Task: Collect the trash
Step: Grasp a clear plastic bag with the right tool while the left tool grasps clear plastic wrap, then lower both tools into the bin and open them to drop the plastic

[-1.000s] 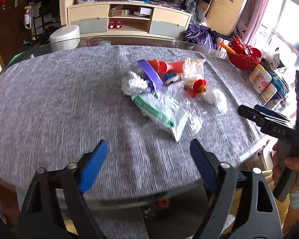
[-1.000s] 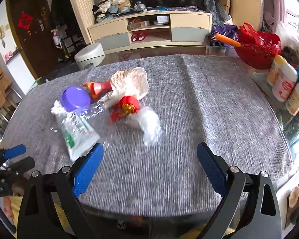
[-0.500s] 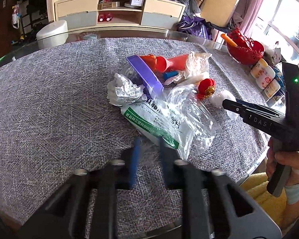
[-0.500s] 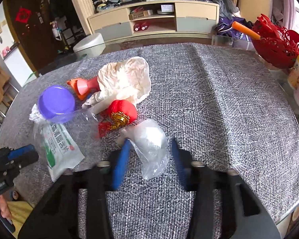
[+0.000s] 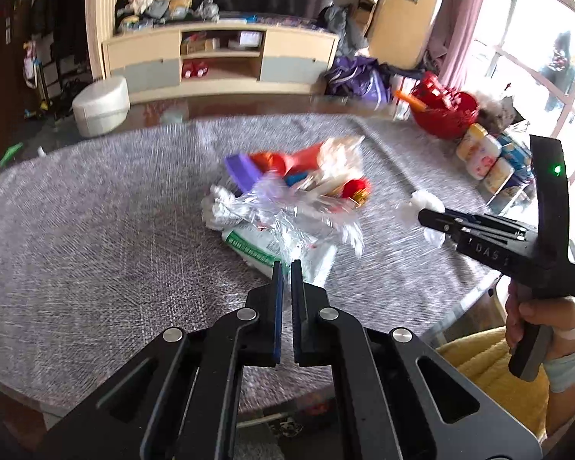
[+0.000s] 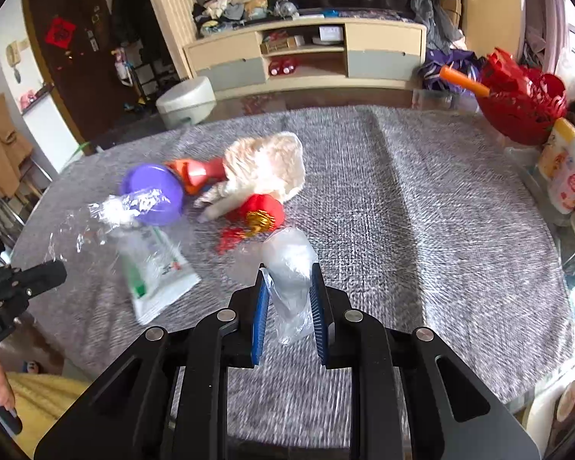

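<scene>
Gripping two scraps of plastic off the heap at once

Pinching a clear crumpled film (image 5: 287,226) by its near corner, the left gripper (image 5: 286,272) has its blue pads all but shut, because the sheet is so thin; its jaws have just been closing. The film trails away ahead of the tips over a green-and-white packet (image 5: 272,249), so lifting it likely drags that packet too. Beyond lie a purple lid (image 5: 243,170), an orange piece (image 5: 287,161) and a red ornament (image 5: 356,188), bunched together on the grey tablecloth (image 5: 96,230)

The right gripper (image 6: 287,287) has just been closing as well and now clamps a small wad of white plastic bag (image 6: 289,268), which bulges above the pads and hangs below them. The wad looks raised off the cloth, ahead of the heap's near edge. No bin shows in either view
</scene>
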`<state>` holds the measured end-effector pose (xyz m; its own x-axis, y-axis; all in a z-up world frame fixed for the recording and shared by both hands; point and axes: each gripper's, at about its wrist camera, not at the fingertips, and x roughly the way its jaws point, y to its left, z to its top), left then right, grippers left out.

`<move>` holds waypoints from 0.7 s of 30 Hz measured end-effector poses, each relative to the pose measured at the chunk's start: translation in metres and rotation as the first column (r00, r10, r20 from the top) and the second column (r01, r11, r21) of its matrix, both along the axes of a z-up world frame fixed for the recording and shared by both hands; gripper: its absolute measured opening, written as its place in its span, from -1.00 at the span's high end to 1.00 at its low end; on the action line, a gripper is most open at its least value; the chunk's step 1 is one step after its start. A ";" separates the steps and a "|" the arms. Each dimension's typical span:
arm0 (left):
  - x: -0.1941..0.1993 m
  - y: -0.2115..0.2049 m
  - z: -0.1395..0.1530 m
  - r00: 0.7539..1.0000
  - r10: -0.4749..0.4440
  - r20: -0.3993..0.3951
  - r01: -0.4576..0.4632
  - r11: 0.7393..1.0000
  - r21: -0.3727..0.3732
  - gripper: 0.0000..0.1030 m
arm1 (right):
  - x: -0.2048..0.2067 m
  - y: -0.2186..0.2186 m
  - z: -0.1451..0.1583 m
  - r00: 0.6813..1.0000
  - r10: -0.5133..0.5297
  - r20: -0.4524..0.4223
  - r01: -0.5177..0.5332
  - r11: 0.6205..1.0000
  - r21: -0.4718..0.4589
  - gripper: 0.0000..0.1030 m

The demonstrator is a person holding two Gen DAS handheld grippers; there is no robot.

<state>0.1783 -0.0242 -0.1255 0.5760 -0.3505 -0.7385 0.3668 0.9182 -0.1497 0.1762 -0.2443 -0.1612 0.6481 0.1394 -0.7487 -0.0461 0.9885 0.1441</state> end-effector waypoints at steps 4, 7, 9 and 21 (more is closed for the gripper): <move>-0.026 -0.002 0.026 0.999 -0.006 0.052 0.007 1.000 -0.007 0.95 | -0.025 0.004 0.020 0.999 0.020 0.031 -0.021 1.000 0.009 0.57; -0.048 -0.002 0.040 0.997 -0.003 0.073 0.003 1.000 0.001 0.95 | -0.044 0.007 0.030 0.999 0.029 0.043 -0.029 1.000 0.007 0.57; -0.062 -0.001 0.047 0.996 -0.002 0.084 0.002 1.000 0.002 0.95 | -0.056 0.010 0.035 0.998 0.036 0.050 -0.037 0.999 0.007 0.57; -0.148 0.000 0.055 0.995 -0.039 0.094 0.040 0.999 -0.010 0.95 | -0.133 0.028 0.046 0.995 0.074 0.064 -0.074 0.997 -0.001 0.57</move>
